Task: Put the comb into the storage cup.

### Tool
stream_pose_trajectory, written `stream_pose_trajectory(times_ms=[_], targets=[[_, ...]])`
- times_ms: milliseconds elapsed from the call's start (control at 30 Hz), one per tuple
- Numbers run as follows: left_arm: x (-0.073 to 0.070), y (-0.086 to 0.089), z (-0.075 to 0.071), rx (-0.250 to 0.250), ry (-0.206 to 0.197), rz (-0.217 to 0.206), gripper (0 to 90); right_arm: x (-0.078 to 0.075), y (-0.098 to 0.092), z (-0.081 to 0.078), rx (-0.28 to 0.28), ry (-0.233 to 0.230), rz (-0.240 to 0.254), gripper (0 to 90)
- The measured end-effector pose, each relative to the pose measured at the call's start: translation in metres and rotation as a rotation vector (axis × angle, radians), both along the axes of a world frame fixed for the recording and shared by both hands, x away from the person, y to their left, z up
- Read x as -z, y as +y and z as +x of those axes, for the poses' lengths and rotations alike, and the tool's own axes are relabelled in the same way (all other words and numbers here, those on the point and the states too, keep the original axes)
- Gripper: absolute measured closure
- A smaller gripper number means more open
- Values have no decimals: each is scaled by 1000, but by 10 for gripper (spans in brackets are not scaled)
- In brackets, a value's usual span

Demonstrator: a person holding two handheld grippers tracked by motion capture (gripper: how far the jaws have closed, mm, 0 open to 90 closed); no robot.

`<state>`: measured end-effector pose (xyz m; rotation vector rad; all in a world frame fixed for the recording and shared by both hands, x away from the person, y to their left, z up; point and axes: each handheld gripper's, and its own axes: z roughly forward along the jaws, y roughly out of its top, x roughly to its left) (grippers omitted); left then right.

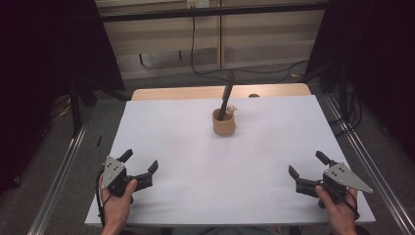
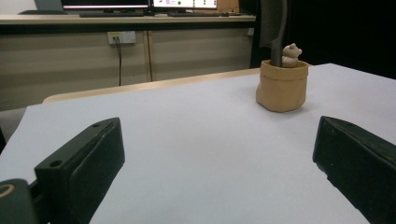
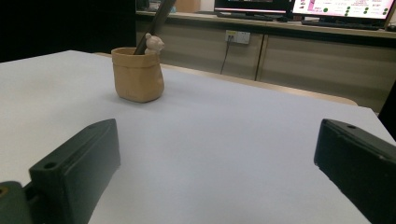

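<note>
cup (image 1: 224, 123), tan and soft-sided, is seen standing upright toward the far middle of the white table (image 1: 195, 166), with a dark comb (image 1: 226, 98) leaning out of it and a small bear figure (image 1: 231, 109) at its rim. the left gripper (image 1: 141, 165) and the right gripper (image 1: 304, 164) are held low at the near corners, well apart from the cup; the jaws of both are spread wide and nothing is gripped. the work is judged to be at its starting step. a forward reach toward the cup is called for next, with one gripper closed on the comb, perhaps while the cup is steadied by the other.
</note>
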<state>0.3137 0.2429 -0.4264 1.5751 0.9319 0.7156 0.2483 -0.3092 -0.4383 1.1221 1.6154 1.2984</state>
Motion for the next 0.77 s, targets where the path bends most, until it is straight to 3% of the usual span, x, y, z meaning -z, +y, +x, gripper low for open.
stream_pose_trajectory(times_ms=[133, 267, 333, 433, 567, 767], targets=[[0, 4, -5, -29, 3, 1, 26, 0, 0, 1, 4, 1, 1, 0], [4, 2, -11, -47, 23, 51, 26, 0, 0, 1, 6, -1, 0, 0], [4, 2, -11, -29, 20, 28, 26, 0, 0, 1, 8, 1, 0, 0], [4, 0, -14, -29, -11, 47, 26, 0, 0, 1, 8, 1, 0, 0], [6, -3, -13, 16, -24, 44, 25, 1, -1, 2, 8, 3, -1, 0], [8, -2, -12, 22, 6, 18, 25, 1, 0, 2, 9, 3, -2, 0]])
